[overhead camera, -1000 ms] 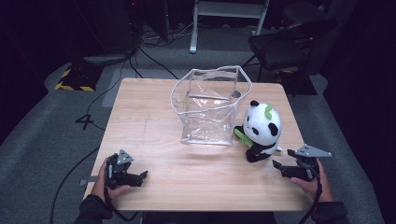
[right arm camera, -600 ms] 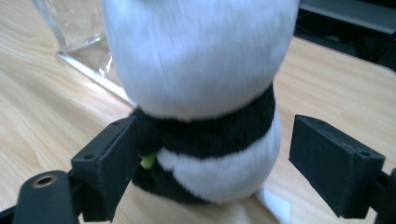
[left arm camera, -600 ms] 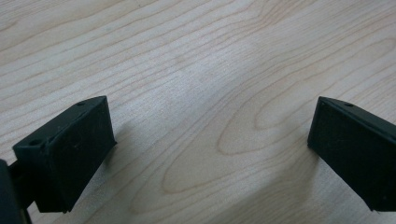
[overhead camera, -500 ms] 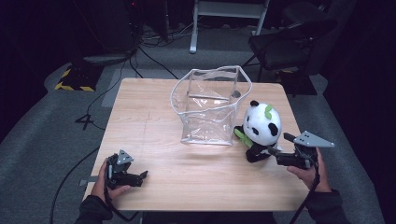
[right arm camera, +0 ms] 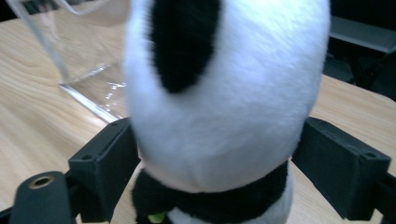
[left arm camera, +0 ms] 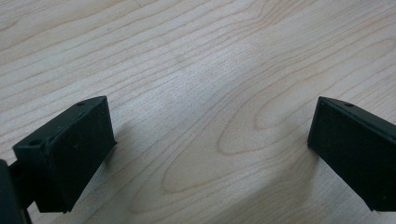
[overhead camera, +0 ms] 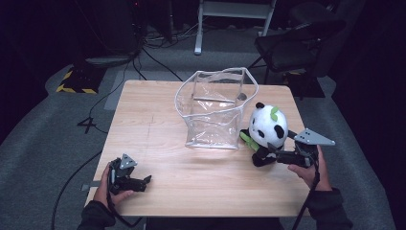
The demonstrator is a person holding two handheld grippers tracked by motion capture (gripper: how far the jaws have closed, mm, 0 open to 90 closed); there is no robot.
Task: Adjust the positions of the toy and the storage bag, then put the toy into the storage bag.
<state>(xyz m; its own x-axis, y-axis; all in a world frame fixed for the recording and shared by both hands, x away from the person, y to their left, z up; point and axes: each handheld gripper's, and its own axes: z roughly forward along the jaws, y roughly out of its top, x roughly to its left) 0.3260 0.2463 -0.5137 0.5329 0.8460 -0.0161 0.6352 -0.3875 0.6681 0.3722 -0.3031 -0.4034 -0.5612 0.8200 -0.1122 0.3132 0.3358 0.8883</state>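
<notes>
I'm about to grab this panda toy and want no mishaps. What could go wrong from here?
The right gripper has its jaws on either side of the panda toy's round, soft head; they have just been opening and do not clearly press on it, so a closing grip may slip off the plush. The clear bag stands right beside the toy, so a sideways nudge may tip it. The left gripper rests open, far off on the table, too far to steady the bag.

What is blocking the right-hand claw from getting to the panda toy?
Nothing visible. The right gripper already has its jaws open on either side of the panda toy, with nothing between them and the plush.
</notes>
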